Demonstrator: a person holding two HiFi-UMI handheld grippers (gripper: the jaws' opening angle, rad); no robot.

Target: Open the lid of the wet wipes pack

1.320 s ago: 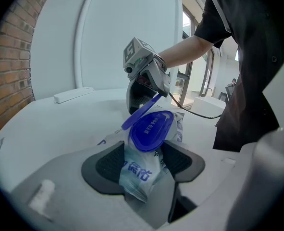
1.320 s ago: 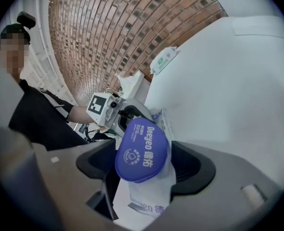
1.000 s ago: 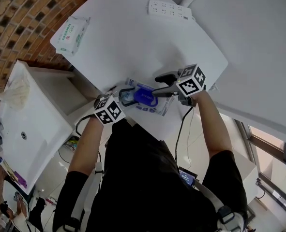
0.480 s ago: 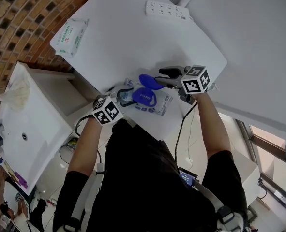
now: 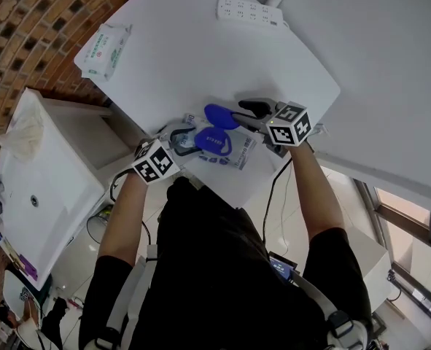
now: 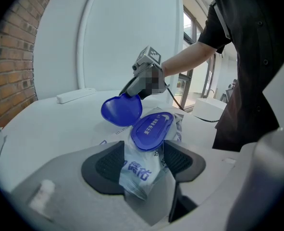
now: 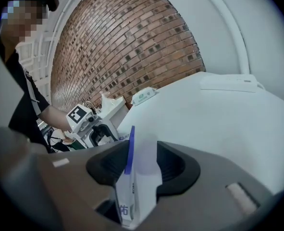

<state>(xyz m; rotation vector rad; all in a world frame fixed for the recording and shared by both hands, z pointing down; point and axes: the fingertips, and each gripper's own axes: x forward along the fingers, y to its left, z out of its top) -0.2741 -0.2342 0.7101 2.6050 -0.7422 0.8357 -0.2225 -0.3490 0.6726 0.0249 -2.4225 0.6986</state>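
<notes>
A wet wipes pack (image 5: 233, 154) with blue print lies near the front edge of the white table (image 5: 200, 57). My left gripper (image 5: 177, 141) is shut on the pack's near end (image 6: 138, 170). The blue oval lid base (image 6: 151, 130) sits on top of the pack. Its blue lid flap (image 5: 218, 115) stands swung open, away from me. My right gripper (image 5: 238, 117) has the flap's edge (image 7: 129, 150) between its jaws, which are closing on it, and both pads look to be touching it. From the left gripper view the right gripper (image 6: 133, 91) meets the flap (image 6: 121, 109) at its top rim.
A second wipes pack (image 5: 106, 49) with green print lies at the table's far left corner. A white power strip (image 5: 250, 11) lies along the far edge. A white cabinet (image 5: 40, 188) stands left of the table, beside a brick wall (image 5: 25, 35).
The blue lid went from flat on the pack to swung open. My right gripper moved a little away from me with the flap and its jaws narrowed. The left gripper stayed put.
</notes>
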